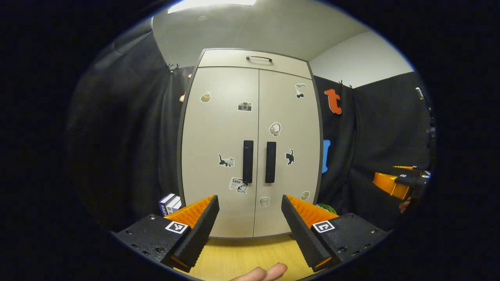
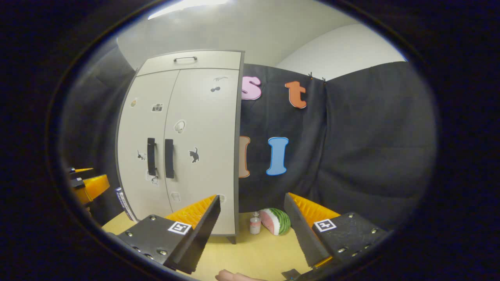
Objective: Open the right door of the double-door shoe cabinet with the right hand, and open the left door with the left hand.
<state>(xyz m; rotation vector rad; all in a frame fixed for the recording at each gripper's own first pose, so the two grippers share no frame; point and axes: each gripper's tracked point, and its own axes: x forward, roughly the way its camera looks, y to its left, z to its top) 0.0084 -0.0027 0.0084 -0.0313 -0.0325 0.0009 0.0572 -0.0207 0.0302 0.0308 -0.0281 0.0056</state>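
A pale double-door shoe cabinet (image 1: 250, 117) stands straight ahead in the left gripper view, both doors closed. Its two dark vertical handles, left handle (image 1: 248, 161) and right handle (image 1: 270, 162), sit side by side at the centre seam. My left gripper (image 1: 250, 208) is open, some way in front of the doors, below the handles. In the right gripper view the cabinet (image 2: 183, 136) is off to the left, with its right handle (image 2: 168, 158) beside its left handle (image 2: 150, 156). My right gripper (image 2: 252, 207) is open and holds nothing. The right gripper (image 1: 398, 183) also shows far right.
A drawer with a bar handle (image 1: 259, 58) tops the cabinet. A small box (image 1: 170, 203) stands at its left foot. A watermelon slice toy (image 2: 275, 221) and a small bottle (image 2: 255, 223) lie on the wooden surface (image 2: 250, 253) right of it. Black cloth surrounds.
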